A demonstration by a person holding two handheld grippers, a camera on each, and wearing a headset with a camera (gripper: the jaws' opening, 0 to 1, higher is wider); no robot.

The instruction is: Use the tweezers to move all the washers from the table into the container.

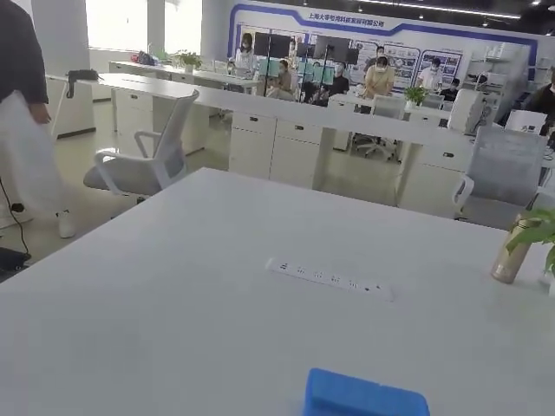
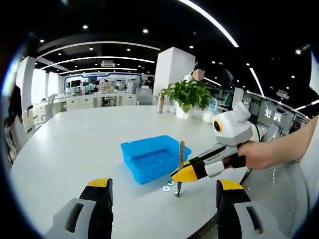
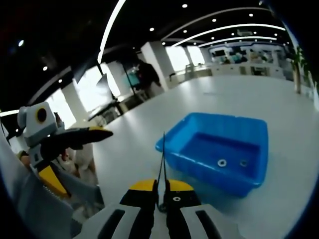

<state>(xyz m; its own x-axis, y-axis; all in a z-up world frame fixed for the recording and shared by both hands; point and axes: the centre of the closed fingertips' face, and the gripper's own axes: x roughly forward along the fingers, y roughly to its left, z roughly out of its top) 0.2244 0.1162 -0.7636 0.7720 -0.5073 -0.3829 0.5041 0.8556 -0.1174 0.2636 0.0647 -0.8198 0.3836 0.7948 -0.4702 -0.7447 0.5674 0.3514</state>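
Observation:
A blue container (image 2: 154,157) sits on the white table (image 2: 75,149); its near corner (image 1: 364,394) shows at the bottom of the head view. Two washers (image 3: 222,163) lie inside the container (image 3: 219,152). Two small washers (image 2: 168,185) rest on the table just in front of it. My right gripper (image 2: 182,174) comes in from the right, shut on metal tweezers (image 2: 180,167) that point down beside those washers. In its own view the right gripper (image 3: 162,188) pinches the tweezers (image 3: 163,159). My left gripper (image 2: 164,209) is open, jaws wide apart, short of the container, and appears as the left gripper (image 3: 65,139) here.
A power strip (image 1: 329,279) lies in the middle of the table. A potted plant (image 2: 187,97) and a metal bottle (image 1: 512,251) stand at the table's edge. Office chairs (image 1: 143,160), desks and seated people fill the room behind; a person (image 1: 22,113) stands at the left.

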